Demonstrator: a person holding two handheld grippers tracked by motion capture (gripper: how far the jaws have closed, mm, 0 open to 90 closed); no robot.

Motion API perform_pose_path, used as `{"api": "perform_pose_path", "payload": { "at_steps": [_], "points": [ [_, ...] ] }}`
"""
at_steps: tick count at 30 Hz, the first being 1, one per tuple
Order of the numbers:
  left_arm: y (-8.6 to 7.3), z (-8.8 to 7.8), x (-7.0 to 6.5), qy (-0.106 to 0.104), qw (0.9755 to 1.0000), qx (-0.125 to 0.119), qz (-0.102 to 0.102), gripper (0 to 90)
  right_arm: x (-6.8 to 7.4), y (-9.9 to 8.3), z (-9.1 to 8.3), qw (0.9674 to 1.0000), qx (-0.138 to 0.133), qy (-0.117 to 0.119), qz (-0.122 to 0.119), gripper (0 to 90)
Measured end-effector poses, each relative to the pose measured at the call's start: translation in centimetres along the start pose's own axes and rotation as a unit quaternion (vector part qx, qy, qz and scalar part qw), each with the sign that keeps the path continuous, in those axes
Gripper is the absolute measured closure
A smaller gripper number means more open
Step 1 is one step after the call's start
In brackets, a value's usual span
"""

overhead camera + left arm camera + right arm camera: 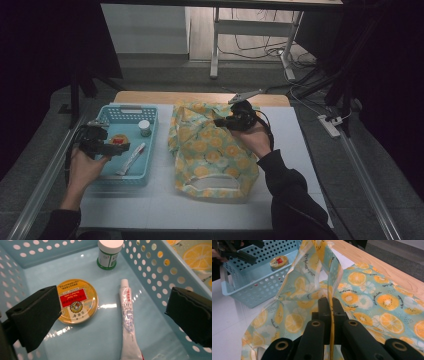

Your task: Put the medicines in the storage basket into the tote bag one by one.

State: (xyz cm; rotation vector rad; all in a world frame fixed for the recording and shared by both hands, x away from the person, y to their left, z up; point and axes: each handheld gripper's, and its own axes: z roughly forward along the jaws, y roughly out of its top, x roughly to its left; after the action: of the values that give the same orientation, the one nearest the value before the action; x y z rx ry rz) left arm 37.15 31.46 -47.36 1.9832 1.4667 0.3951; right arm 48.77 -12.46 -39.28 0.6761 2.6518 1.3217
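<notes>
L gripper (112,312) hangs inside the pale blue perforated plastic basket (152,150), jaws spread wide, nothing gripped; round yellow tin w/ red label (76,301) and white squeeze tube (127,320) lie betw. them. R gripper (331,305) is clenched on an edge of the lemon-print turquoise plastic bag (212,150), which lies just beside the basket.

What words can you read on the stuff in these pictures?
Bag: cursive writing between the fruit slices, too small to read.
Round yellow tin: red label with white writing, upside down and blurred.
Tube: tiny red and blue print, unreadable.
Little bottle: green label, print too small.
</notes>
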Motion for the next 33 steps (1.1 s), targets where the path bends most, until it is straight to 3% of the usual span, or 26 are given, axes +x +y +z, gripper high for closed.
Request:
{"api": "perform_pose_path", "payload": {
  "at_steps": [3, 7, 12, 28, 33],
  "points": [
    [0.3, 0.6, 0.4, -0.005, 1.0000, 0.003, 0.002, 0.0, 0.0, -0.1, 0.1, 1.0000, 0.001, 0.000, 0.000, 90.0],
    [0.7, 1.6, 0.7, 0.007, 0.9997, 0.020, 0.012, 0.0, 0.0, -0.1, 0.1, 1.0000, 0.002, 0.000, 0.000, 90.0],
    [1.1, 2.8, 1.5, 0.012, 0.9993, 0.036, -0.003, 0.0, -0.1, -0.1, 0.0, 1.0000, 0.002, 0.000, 0.000, 90.0],
    [2.0, 5.9, 2.9, 0.019, 0.9956, 0.092, 0.004, 0.0, -0.1, -0.2, 0.2, 1.0000, 0.006, 0.001, 0.001, 90.0],
    [2.1, 6.5, 3.2, 0.032, 0.9939, 0.105, 0.005, 0.0, -0.1, -0.2, 0.2, 1.0000, 0.006, 0.001, 0.000, 90.0]
  ]
}}
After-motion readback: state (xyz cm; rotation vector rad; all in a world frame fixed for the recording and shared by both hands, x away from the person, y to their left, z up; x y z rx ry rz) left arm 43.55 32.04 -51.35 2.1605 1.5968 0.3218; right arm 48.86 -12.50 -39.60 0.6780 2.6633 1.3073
